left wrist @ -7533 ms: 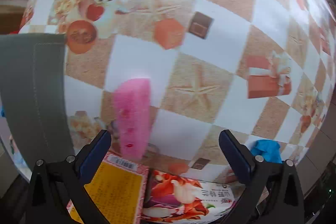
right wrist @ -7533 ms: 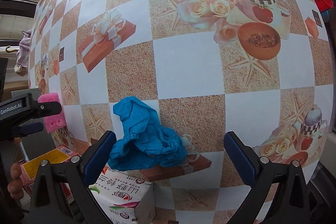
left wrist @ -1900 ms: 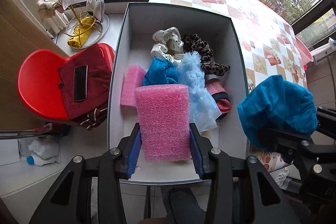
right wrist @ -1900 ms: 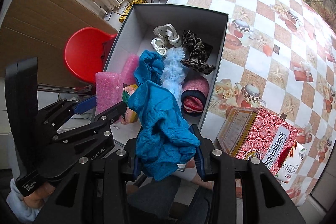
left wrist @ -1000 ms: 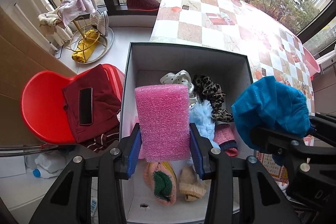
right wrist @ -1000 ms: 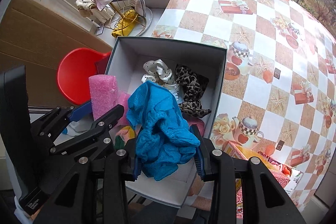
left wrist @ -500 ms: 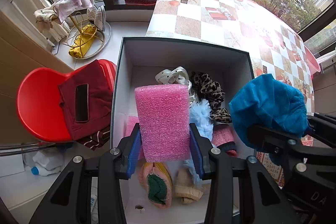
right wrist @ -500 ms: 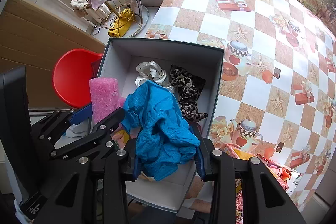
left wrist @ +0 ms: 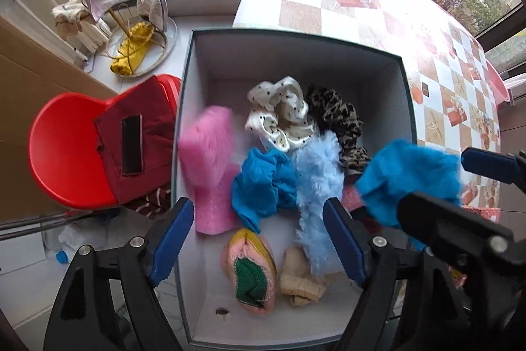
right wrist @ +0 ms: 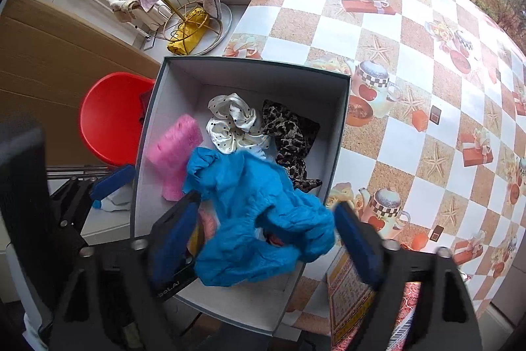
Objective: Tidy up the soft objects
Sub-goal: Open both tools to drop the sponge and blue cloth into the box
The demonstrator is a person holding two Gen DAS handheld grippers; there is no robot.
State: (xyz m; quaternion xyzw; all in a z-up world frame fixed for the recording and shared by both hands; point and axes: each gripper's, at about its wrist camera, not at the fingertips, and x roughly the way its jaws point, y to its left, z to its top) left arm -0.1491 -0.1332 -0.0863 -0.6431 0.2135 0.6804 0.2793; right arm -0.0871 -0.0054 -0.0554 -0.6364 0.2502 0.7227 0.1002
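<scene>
A white box with a dark green rim lies below both grippers. My left gripper points down over it, jaws opening, nothing between the blue pads. A blurred pink foam sponge is falling at the box's left side, over a second pink sponge. My right gripper has its jaws opening too. The blue cloth hangs blurred and loose between its pads, which do not press on it.
In the box lie a dotted white scrunchie, a leopard one, a light blue fluffy piece, another blue cloth and knitted pieces. A red chair stands left, the checked table right, a red carton beside the box.
Both grippers have spread their jaws. The pink sponge has left the left gripper and drops to the left into the box. The blue cloth has come loose between the right pads.
</scene>
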